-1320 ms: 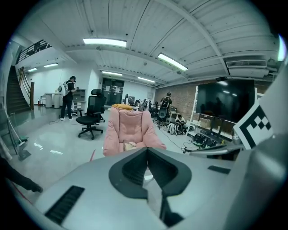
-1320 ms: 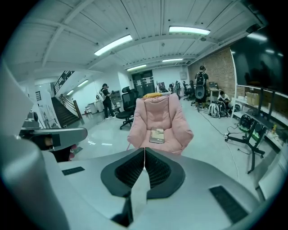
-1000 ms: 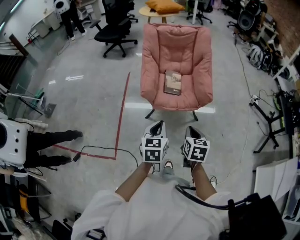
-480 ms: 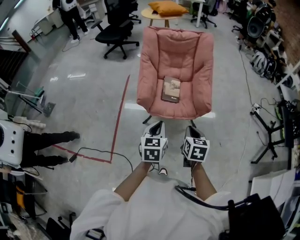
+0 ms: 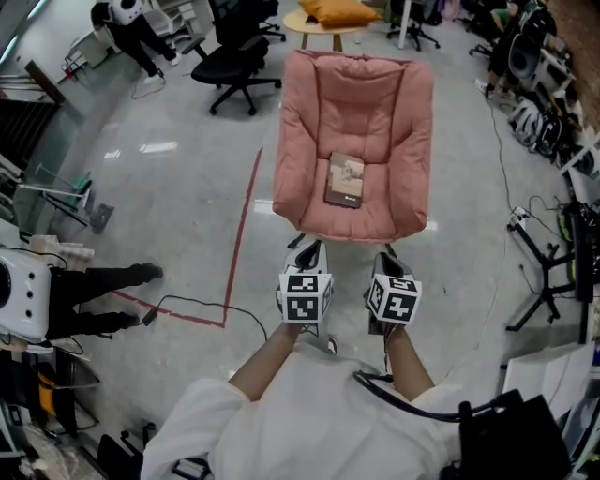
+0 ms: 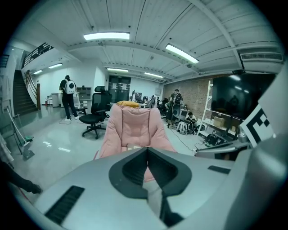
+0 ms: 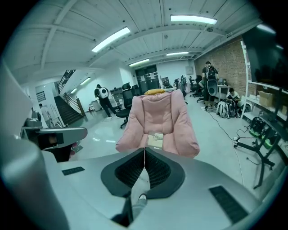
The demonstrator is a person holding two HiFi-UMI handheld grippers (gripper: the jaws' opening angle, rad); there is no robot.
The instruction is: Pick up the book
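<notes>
A small brown book lies flat on the seat of a pink armchair; the right gripper view shows the book straight ahead. My left gripper and right gripper hover side by side over the floor just short of the chair's front edge, both pointing at it. Each is shut with its jaws meeting at the tips and nothing between them. In the left gripper view only a sliver of the book shows above the jaws.
A black office chair and a round table with a yellow cushion stand behind the armchair. Red tape and a black cable run on the floor to the left. Stands and cables crowd the right side.
Both grippers and the view have moved forward toward the armchair, which now sits closer and larger. The jaws stayed shut.
</notes>
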